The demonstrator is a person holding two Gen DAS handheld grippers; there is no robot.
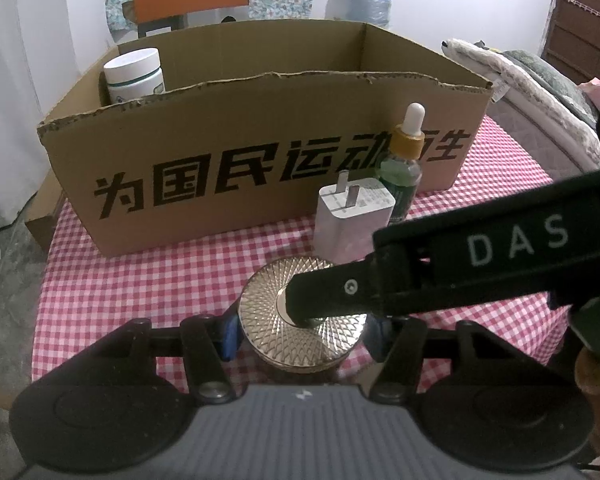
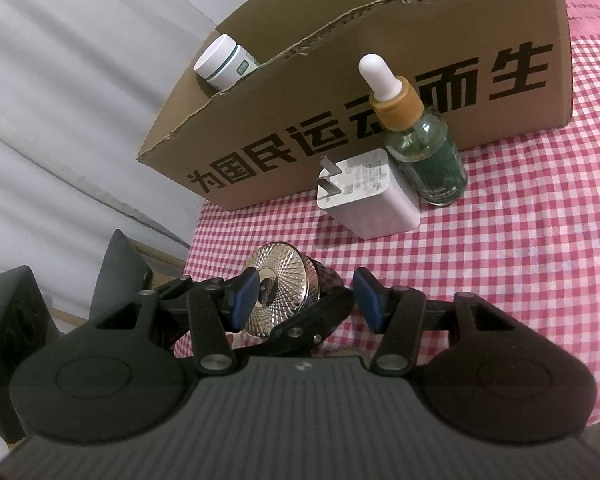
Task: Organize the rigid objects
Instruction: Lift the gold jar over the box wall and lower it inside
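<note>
A dark jar with a patterned gold lid (image 1: 300,312) stands on the checked cloth. My left gripper (image 1: 302,332) is shut on the jar, its blue pads (image 1: 228,334) against the sides below the lid. One finger of my right gripper (image 1: 332,292) rests on the lid's centre. In the right wrist view the right gripper (image 2: 306,304) is open, and the gold lid (image 2: 278,296) sits by its left pad (image 2: 246,300). A white charger plug (image 1: 352,216) and a green dropper bottle (image 1: 404,160) stand in front of a cardboard box (image 1: 260,152).
A white jar (image 1: 134,76) stands inside the box at its left end. The table has a red-and-white checked cloth (image 1: 140,284); its left edge drops to the floor. A bed (image 1: 540,92) lies to the right.
</note>
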